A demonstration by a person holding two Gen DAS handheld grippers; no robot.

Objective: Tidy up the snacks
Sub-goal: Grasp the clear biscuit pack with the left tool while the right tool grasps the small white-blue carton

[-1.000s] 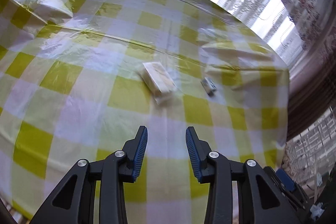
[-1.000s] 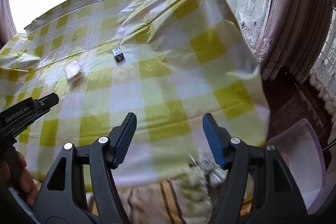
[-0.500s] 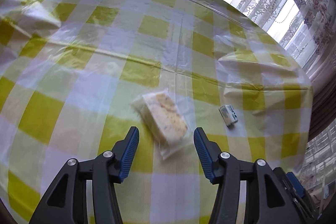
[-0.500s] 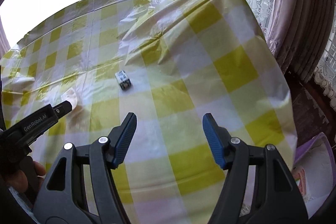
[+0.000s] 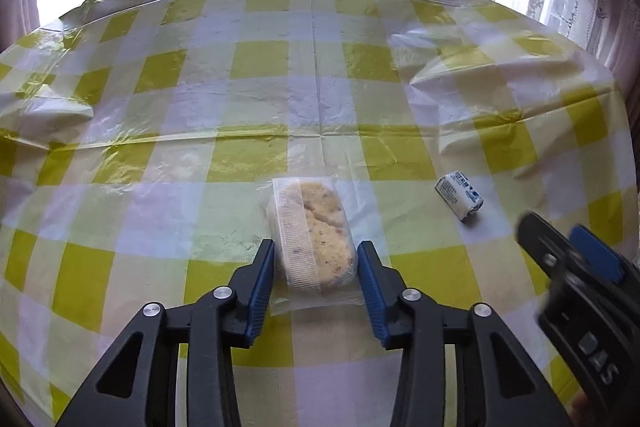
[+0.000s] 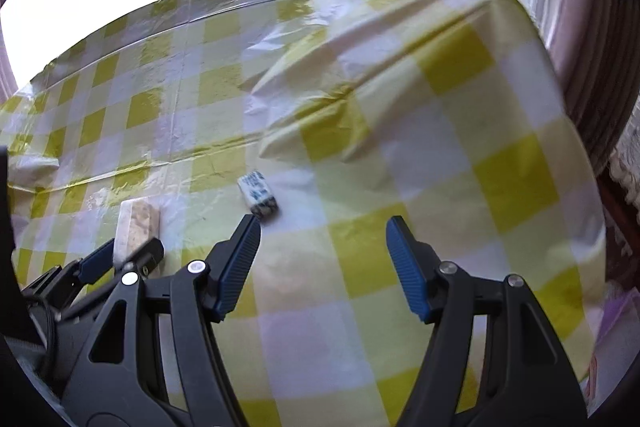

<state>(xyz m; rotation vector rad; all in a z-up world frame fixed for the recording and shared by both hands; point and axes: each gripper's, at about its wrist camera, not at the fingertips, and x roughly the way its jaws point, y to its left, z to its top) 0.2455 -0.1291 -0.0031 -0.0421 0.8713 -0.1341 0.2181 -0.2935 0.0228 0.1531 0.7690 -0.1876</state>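
1. We are holding the left gripper [image 5: 316, 263] low over the tabletop [image 5: 160, 219], its blue-padded jaws spread wide and gripping nothing; they are straddling the near end of the wrapped cake [image 5: 316, 233], one pad on each side, and we cannot tell whether either pad is touching the wrapper.
2. We are holding the right gripper [image 6: 322, 239] likewise wide open and empty, its left pad tip just beside the small white packet [image 6: 258, 195], which is sitting outside the jaws, not between them.
3. We are seeing the wrapped cake lying flat near the middle of the tabletop, toward its near edge, in a clear bag with its seam side up.
4. We are seeing the small white packet [image 5: 460, 197] lying on its side toward the right edge of the tabletop, apart from the cake.
5. We are judging the task to be at its start: both snacks are resting loose on the checked cloth [image 6: 440, 131], neither is lifted, and no container is clearly showing.
6. We are judging that grasping, carrying and placing both items all remain.
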